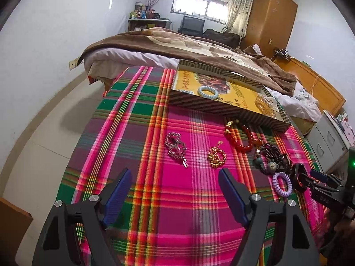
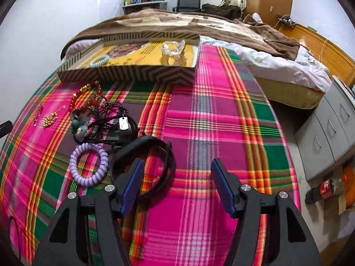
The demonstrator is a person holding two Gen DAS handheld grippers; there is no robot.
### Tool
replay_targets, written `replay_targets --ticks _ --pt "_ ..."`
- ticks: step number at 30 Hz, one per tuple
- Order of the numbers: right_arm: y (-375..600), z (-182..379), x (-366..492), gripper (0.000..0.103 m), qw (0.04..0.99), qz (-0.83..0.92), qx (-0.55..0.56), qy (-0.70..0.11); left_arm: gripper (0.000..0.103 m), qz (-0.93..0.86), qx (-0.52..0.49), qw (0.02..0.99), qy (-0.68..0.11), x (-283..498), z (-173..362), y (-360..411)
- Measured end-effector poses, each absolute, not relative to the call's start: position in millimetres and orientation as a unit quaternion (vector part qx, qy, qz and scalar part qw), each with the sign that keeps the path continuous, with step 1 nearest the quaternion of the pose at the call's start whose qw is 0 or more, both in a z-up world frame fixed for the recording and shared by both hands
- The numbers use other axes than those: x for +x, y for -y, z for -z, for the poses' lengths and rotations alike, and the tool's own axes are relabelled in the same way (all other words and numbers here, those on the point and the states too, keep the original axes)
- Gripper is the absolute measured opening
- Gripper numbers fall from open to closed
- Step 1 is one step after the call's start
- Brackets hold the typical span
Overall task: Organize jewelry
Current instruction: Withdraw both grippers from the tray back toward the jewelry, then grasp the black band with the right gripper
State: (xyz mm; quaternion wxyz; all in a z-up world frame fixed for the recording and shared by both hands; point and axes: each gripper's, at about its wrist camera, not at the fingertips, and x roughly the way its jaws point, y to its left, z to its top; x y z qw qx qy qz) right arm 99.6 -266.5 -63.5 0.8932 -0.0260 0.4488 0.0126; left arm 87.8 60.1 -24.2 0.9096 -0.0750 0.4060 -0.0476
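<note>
Jewelry lies on a plaid cloth: a pink rhinestone clip (image 1: 176,147), a gold chain (image 1: 216,157), a red bead bracelet (image 1: 240,137), a dark tangle of beads and charms (image 1: 269,157) and a purple coil band (image 1: 282,184). A shallow striped box (image 1: 221,107) holds a pale blue coil band (image 1: 208,92) and a clear bag of gold pieces (image 1: 265,104). My left gripper (image 1: 175,181) is open above the cloth, near the gold chain. My right gripper (image 2: 175,173) is open, with a black band (image 2: 144,168) by its left finger; the purple coil band (image 2: 88,164) lies left of it.
A bed with a brown blanket (image 1: 177,44) lies beyond the box. A grey drawer cabinet (image 2: 328,133) and a cola bottle (image 2: 324,188) stand on the floor at the right. The cloth's edges drop off left and right.
</note>
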Motion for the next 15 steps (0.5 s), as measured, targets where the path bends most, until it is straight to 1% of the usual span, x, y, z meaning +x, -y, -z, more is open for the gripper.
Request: replay_targets --ticks 4,7,8,9,10,12,15 --pt "266 65 102 0.062 0.893 -0.016 -0.016 -0.45 0.079 0.04 -0.08 0.907 -0.412 87 28 -67" --pt "266 64 100 0.045 0.894 -0.03 -0.007 -0.448 0.079 0.034 -0.082 0.906 -0.414 87 29 -71" --pt "265 64 100 0.032 0.894 -0.03 -0.009 -0.447 0.079 0.034 -0.083 0.906 -0.414 87 29 -72" --pt "265 63 101 0.022 0.894 -0.028 -0.011 -0.447 0.079 0.032 -0.084 0.905 -0.415 88 30 -73" --pt "265 63 101 0.021 0.893 -0.028 -0.011 -0.448 0.079 0.031 -0.085 0.904 -0.417 89 31 -73" --pt "267 63 101 0.012 0.893 -0.03 -0.006 -0.449 0.079 0.029 -0.09 0.902 -0.421 92 34 -74" --pt "274 63 100 0.011 0.893 -0.022 0.007 -0.449 0.079 0.027 -0.091 0.899 -0.427 96 37 -75"
